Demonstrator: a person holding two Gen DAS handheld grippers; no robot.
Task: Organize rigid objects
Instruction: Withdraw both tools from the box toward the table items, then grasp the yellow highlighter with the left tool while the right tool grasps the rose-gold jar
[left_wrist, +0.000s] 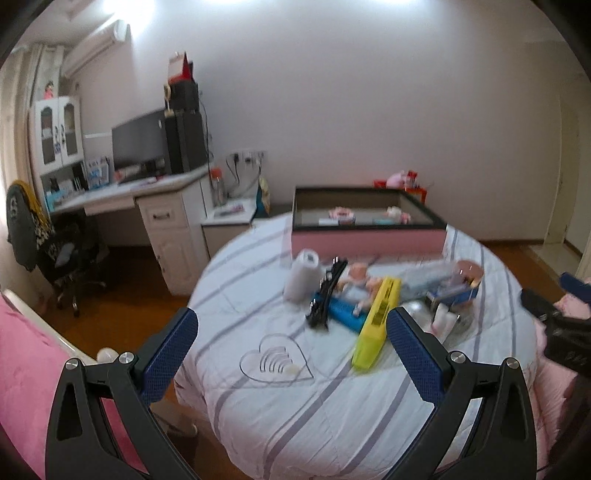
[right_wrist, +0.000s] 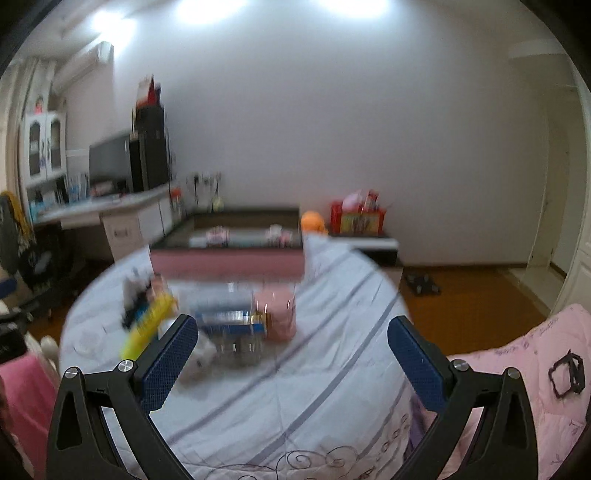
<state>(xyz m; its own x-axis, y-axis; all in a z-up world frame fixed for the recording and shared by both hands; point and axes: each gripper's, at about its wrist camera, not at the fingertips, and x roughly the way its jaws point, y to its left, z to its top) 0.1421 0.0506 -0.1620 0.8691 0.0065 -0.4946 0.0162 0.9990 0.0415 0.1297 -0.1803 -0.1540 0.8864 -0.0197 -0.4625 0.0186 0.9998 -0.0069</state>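
Both of my tools gape wide and empty over the striped bed (left_wrist: 332, 406): left hand-held gripper (left_wrist: 291, 345), right hand-held gripper (right_wrist: 291, 350). Ahead, a yellow case (left_wrist: 376, 325), black comb (left_wrist: 327, 295) and white roll (left_wrist: 303, 275) lie clustered before the pink box (left_wrist: 365, 238).

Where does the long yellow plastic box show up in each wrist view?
Left wrist: long yellow plastic box lies right of centre, just above the right fingertip.
Right wrist: same box sits left of centre, blurred, above the left fingertip.
Shared landmark: pink-sided tray with black rim behind the pile.
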